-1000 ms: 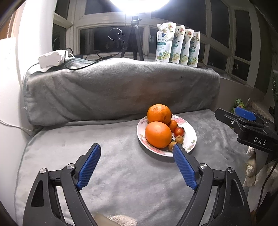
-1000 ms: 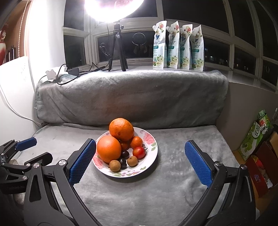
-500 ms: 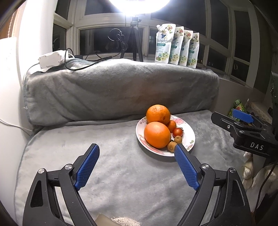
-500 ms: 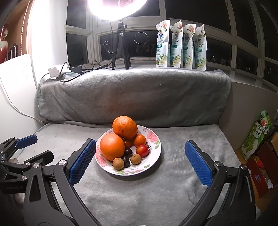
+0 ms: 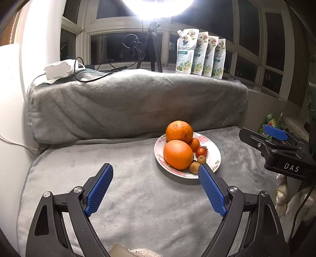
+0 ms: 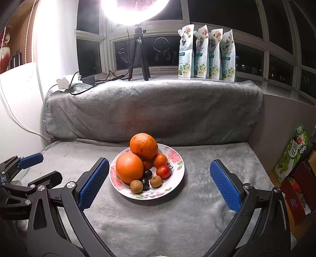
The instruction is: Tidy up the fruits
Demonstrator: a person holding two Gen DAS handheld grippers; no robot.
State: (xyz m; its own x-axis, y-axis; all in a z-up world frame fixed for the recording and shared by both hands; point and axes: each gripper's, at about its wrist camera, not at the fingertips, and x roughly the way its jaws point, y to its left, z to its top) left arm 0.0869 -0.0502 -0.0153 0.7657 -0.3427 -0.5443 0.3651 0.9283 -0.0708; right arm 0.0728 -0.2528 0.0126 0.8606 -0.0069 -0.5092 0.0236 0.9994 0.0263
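On the grey blanket (image 6: 158, 221) sits a plate (image 6: 175, 158) of fruit; left tool (image 5: 156, 189) and right tool (image 6: 160, 183) both gape apart, empty.

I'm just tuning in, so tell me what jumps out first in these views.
A floral plate piled with fruit sits mid-blanket, topped by two big oranges, with small fruits at its near edge. Behind, a glaring ring light stands on the sill beside four white pouches. Both grippers, left and right, hover open and empty.

I see the plate (image 6: 178, 167) on the blanket (image 6: 158, 217); on it, two oranges (image 6: 129, 167) sit left, the tomato (image 6: 163, 172) right, longans (image 6: 136, 186) at its front, pouches (image 6: 206, 52) far behind
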